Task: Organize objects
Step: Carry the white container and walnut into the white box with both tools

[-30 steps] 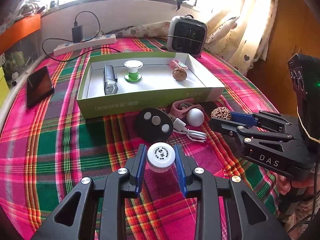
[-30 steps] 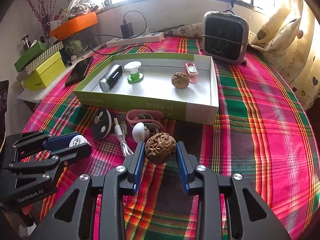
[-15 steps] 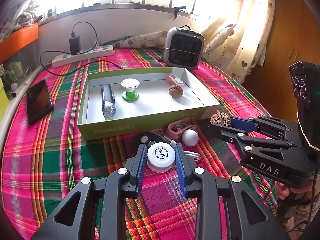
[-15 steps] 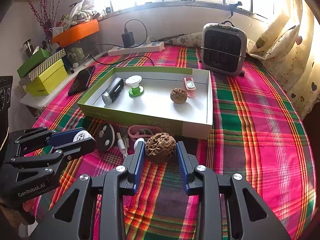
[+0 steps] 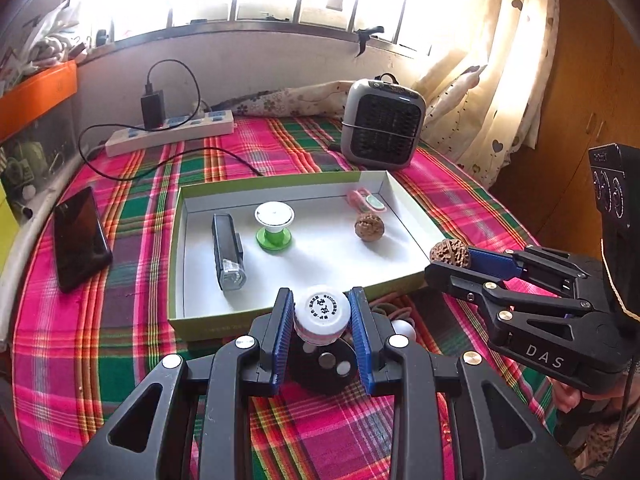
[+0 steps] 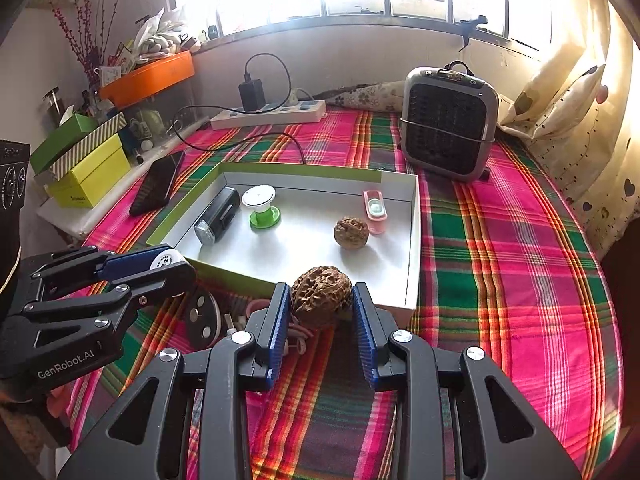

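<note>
My left gripper (image 5: 322, 316) is shut on a small white-capped bottle (image 5: 322, 313), held above the near wall of the green-rimmed white box (image 5: 200, 326). My right gripper (image 6: 321, 307) is shut on a brown walnut (image 6: 321, 295), raised by the box's (image 6: 414, 248) near right corner; it also shows in the left wrist view (image 5: 448, 254). Inside the box lie a black bike light (image 5: 227, 251), a green-and-white spool (image 5: 274, 224), a second walnut (image 5: 369, 227) and a pink clip (image 5: 366, 199). The left gripper also shows in the right wrist view (image 6: 172, 262).
On the plaid cloth before the box lie a black round disc (image 6: 202, 318), a pink band (image 6: 256, 308), a white ball (image 5: 404, 330) and a white cable. A phone (image 5: 80, 236) lies left, a power strip (image 5: 172, 134) and a grey heater (image 5: 382, 126) behind.
Both grippers have risen from the cloth and moved forward toward the box, each carrying its object. The items left on the cloth have not moved.
</note>
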Tool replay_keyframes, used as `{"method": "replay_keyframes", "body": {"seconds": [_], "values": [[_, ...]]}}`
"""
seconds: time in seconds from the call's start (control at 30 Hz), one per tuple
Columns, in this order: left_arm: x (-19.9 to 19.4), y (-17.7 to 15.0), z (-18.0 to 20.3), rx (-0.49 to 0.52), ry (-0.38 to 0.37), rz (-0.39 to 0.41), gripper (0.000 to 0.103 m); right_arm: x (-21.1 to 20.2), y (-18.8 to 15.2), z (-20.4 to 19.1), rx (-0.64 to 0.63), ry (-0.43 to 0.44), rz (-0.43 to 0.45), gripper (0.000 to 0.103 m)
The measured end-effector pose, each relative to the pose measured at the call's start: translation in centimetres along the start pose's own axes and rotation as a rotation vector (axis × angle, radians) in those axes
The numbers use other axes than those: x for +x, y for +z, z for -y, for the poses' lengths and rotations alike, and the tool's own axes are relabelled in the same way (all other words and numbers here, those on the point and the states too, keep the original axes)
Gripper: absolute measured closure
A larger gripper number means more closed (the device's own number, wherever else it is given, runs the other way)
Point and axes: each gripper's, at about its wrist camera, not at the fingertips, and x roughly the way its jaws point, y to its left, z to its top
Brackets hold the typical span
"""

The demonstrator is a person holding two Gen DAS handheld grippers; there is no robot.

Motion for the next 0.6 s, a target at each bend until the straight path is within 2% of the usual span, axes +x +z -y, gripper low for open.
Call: {"method": "replay_keyframes", "body": {"seconds": [0.6], "values": [[4.5, 2.6, -1.6, -0.034, 0.008, -0.036, 0.077, 4.2, 3.0, 1.3, 0.004, 0.011, -0.038, 0.071]]}}
